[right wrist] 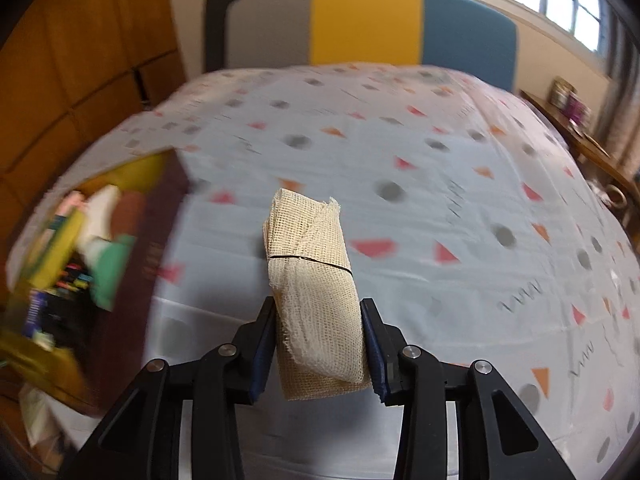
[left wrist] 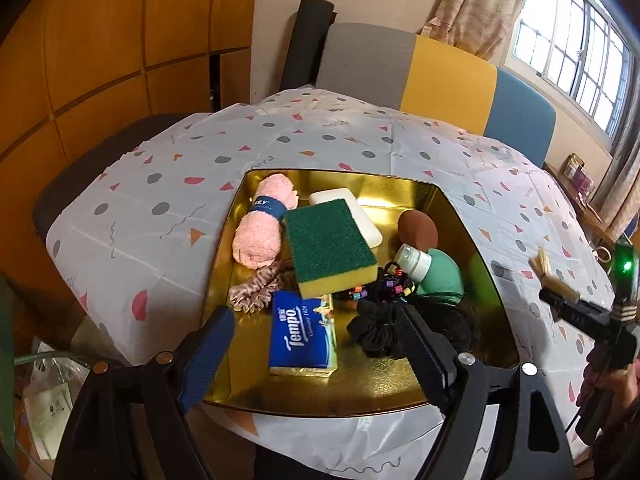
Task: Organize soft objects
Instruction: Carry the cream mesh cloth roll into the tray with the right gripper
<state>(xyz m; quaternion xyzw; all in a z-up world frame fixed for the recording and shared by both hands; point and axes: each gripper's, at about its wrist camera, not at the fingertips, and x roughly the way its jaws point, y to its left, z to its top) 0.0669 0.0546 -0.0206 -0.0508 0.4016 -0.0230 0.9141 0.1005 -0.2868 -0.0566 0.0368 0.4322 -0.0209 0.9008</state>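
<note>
Most of the sorting looks done from where I sit: the gold tray (left wrist: 472, 240) already holds the pink towel roll (left wrist: 264, 224), green scouring sponge (left wrist: 330, 246), Tempo tissue pack (left wrist: 300, 336), scrunchies and a small bottle. What I judge is left is the gauze roll (right wrist: 316, 296), off to the tray's right above the patterned tablecloth (right wrist: 440, 184). My right gripper (right wrist: 318, 344) is clamped on that roll, pads pressing both sides. My left gripper (left wrist: 316, 344) hangs over the tray's near edge, jaws spread wide, holding nothing.
</note>
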